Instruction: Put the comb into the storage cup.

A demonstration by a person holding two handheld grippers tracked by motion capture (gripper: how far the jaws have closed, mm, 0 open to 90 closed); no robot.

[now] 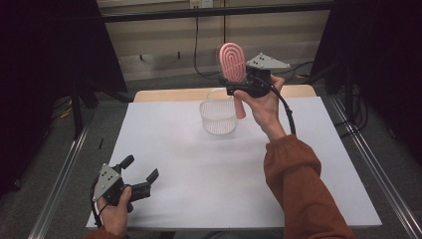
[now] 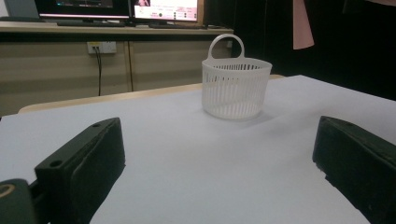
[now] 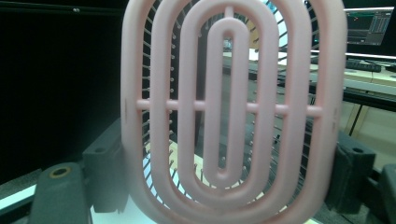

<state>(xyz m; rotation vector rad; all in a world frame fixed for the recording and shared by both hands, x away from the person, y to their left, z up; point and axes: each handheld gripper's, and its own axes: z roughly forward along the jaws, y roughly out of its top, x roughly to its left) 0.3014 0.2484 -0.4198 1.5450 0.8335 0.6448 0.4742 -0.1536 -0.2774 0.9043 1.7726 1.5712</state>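
We are gripping the pink brush [image 1: 233,61] in the right tongs [image 1: 238,85] above the basket [image 1: 218,117]; slipping could tip it. Left tongs [image 1: 140,174] are resting wide.

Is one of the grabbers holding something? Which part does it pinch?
The right gripper holds the pink hairbrush upright, pinched near the bottom of its head, above the handle. The left gripper is open and holds nothing.

A wooden table [image 1: 298,91] is covered almost wholly by a white sheet [image 1: 209,169], a strip of bare wood being left along the far edge, and a white slatted basket [image 1: 218,115] with a hoop handle is stood upright on the sheet's far middle.
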